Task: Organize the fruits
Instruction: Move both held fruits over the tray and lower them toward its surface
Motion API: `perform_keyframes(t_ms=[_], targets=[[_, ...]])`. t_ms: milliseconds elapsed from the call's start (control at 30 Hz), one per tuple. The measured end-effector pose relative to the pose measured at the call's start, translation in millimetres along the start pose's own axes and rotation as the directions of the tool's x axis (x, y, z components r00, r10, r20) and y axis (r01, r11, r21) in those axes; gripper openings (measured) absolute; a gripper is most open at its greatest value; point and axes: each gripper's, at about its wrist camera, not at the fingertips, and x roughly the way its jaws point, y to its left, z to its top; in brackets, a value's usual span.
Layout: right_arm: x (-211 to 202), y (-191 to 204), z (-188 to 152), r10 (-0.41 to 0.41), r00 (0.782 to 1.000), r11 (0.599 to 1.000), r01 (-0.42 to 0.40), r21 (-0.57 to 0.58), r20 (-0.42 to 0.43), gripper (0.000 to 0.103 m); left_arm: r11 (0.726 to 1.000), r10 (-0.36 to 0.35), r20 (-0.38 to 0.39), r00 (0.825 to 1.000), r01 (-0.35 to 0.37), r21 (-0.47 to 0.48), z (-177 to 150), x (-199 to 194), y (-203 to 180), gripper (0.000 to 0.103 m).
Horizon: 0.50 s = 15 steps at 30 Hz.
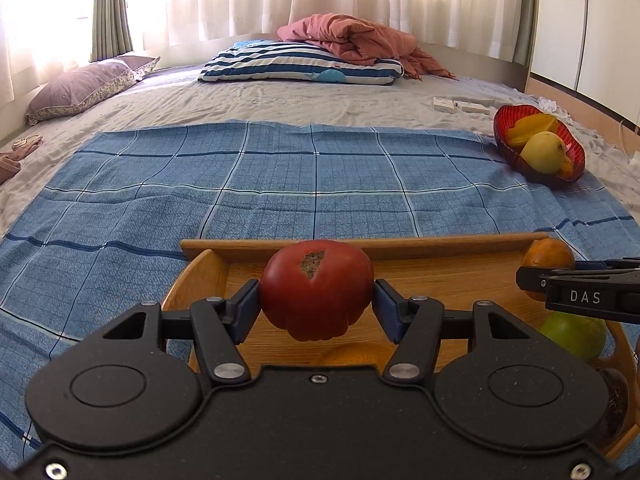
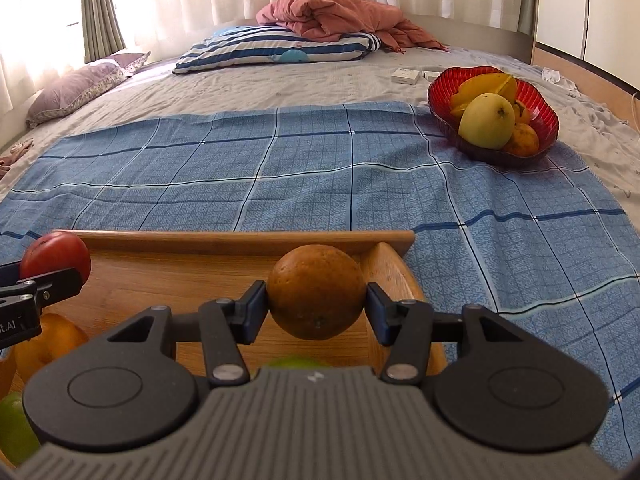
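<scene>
Nearest the left wrist lens, the left gripper is seen pinching a red tomato, both blue pads pressed against its flanks; the fruit is held above the floor of a wooden tray. Likewise, the right gripper is clamped on a brownish orange, carried near the tray's right end wall. Loose fruit is noted in the tray under and between the two tools: an orange fruit and a green fruit. A red bowl, already loaded with a yellow apple and a starfruit, stands well apart on the far right corner of the blue checked cloth. The tomato is judged the chief risk: its skin is scarred on top, and excess squeeze could split it, while a slack grip could let it slip. The round orange is held only at two narrow contact points and could roll out if the wrist is tilted sharply. With both tools side by side, a clash between them is possible. The bowl is piled high, so added fruit could tumble out onto the soft, uneven bedding.
</scene>
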Motion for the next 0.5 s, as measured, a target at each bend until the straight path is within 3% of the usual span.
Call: perform_keyframes(t_ms=[500], targets=[[8,1,-4,-0.014,0.999,1.0,0.013,-0.009,-0.03,0.056,1.0,-0.002,-0.045,0.999,0.001,-0.018,-2,14,2,0.058]])
